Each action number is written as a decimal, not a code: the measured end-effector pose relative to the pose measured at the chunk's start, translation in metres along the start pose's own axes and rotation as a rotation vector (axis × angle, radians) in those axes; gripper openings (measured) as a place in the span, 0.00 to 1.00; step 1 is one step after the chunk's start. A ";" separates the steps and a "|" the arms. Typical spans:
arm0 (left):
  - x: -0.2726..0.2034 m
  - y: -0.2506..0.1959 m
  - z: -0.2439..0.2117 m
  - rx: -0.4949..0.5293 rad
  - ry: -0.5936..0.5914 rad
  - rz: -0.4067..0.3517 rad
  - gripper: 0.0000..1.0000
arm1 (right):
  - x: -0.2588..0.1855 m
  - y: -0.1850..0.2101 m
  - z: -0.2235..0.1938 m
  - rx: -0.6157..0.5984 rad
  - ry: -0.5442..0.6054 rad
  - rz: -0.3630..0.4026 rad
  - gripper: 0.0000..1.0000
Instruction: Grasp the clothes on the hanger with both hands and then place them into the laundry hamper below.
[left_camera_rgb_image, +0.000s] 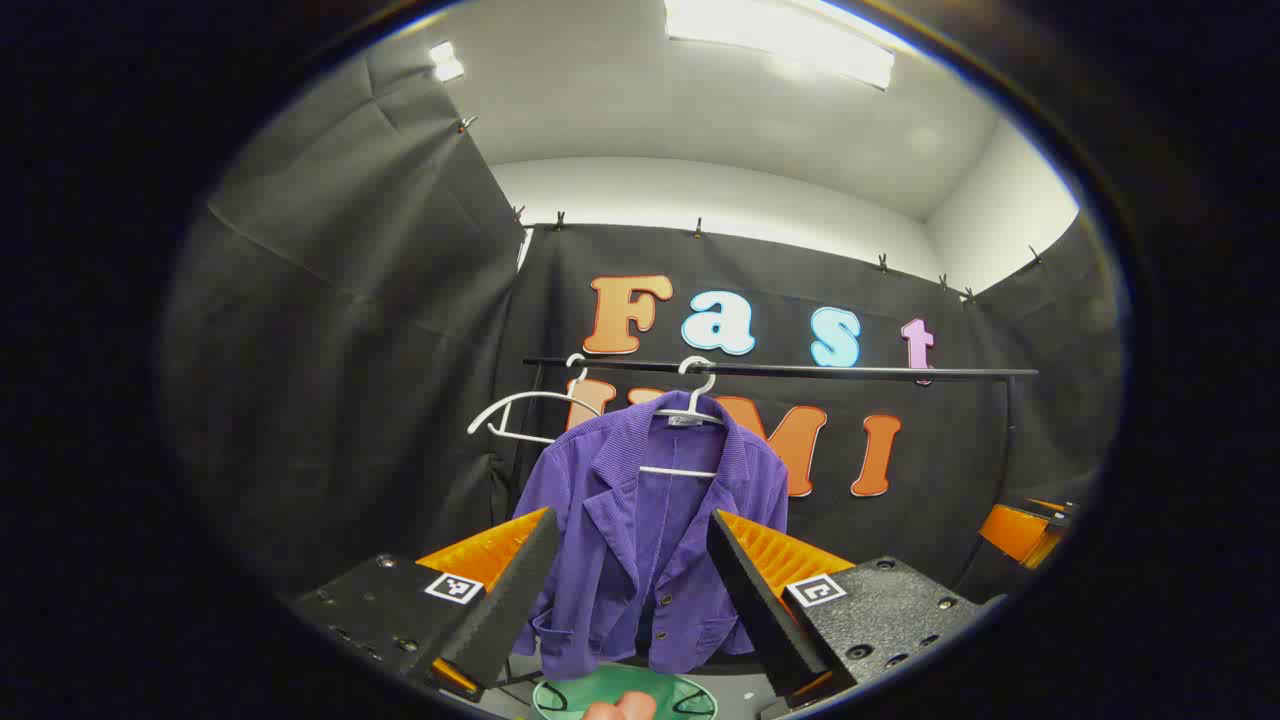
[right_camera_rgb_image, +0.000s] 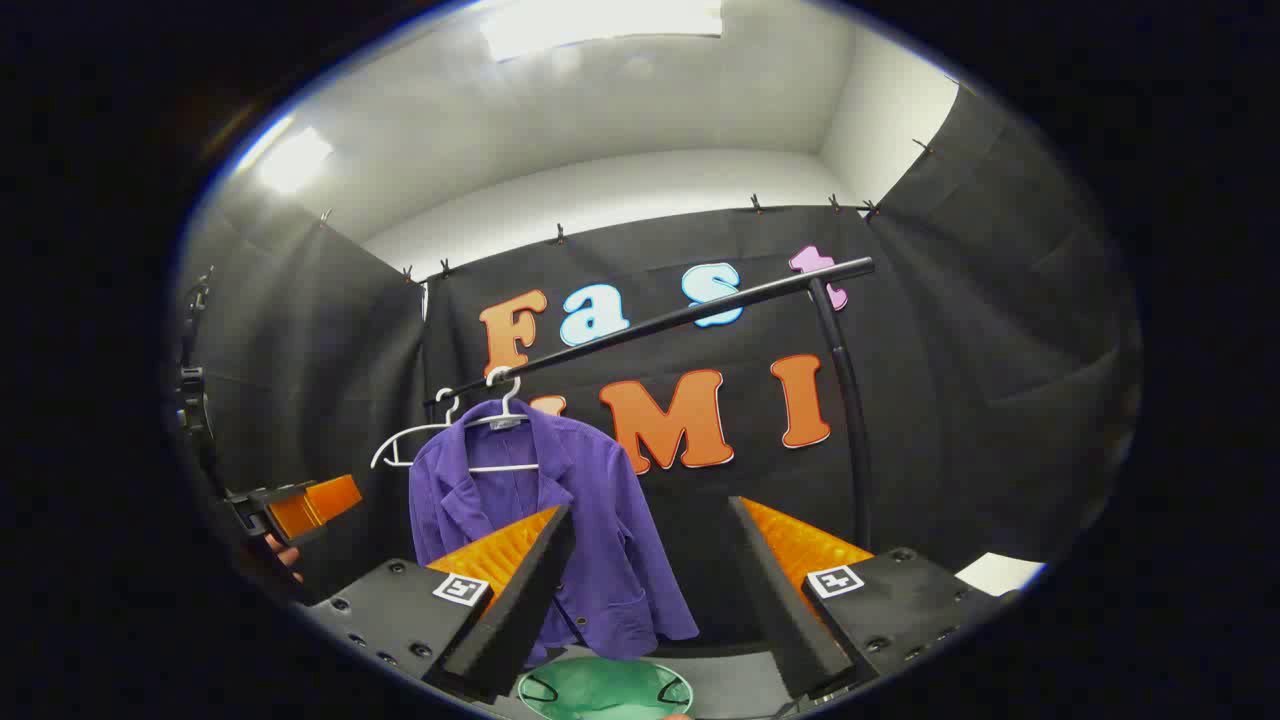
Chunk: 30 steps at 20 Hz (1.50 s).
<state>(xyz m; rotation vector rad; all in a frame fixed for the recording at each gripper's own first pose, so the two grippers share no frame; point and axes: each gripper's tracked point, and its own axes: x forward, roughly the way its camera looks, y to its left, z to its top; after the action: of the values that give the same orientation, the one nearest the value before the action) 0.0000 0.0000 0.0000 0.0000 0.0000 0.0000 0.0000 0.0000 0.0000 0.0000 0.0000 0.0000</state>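
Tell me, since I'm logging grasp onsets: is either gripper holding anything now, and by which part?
Nothing is held. The left gripper and right gripper are both open, short of the purple jacket, which hangs on its white hanger.

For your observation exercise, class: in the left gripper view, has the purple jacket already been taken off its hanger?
No: the purple jacket hangs on a white hanger hooked over the black rail, with the left gripper open and apart from it.

green laundry hamper (left_camera_rgb_image: 620, 695) cut off by the lower edge in both views, purple jacket (left_camera_rgb_image: 650, 530) hem partly hidden behind hand-held gripper fingers (left_camera_rgb_image: 510, 590), other hand-held gripper (right_camera_rgb_image: 300, 510) half out of sight at left.
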 end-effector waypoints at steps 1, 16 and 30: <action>-0.001 0.000 -0.004 -0.002 0.012 0.005 0.92 | 0.001 0.000 -0.004 -0.009 0.014 0.007 0.99; -0.019 0.003 -0.002 -0.013 0.000 0.029 0.92 | -0.008 -0.006 0.005 -0.016 0.009 0.016 0.97; -0.028 0.022 0.010 0.010 -0.031 0.072 0.92 | -0.012 0.006 0.006 -0.022 0.004 0.037 0.97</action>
<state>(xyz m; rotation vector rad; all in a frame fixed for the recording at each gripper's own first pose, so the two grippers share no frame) -0.0281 0.0220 0.0099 0.0103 -0.0308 0.0715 -0.0120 0.0056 0.0060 -0.0224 0.0043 0.0367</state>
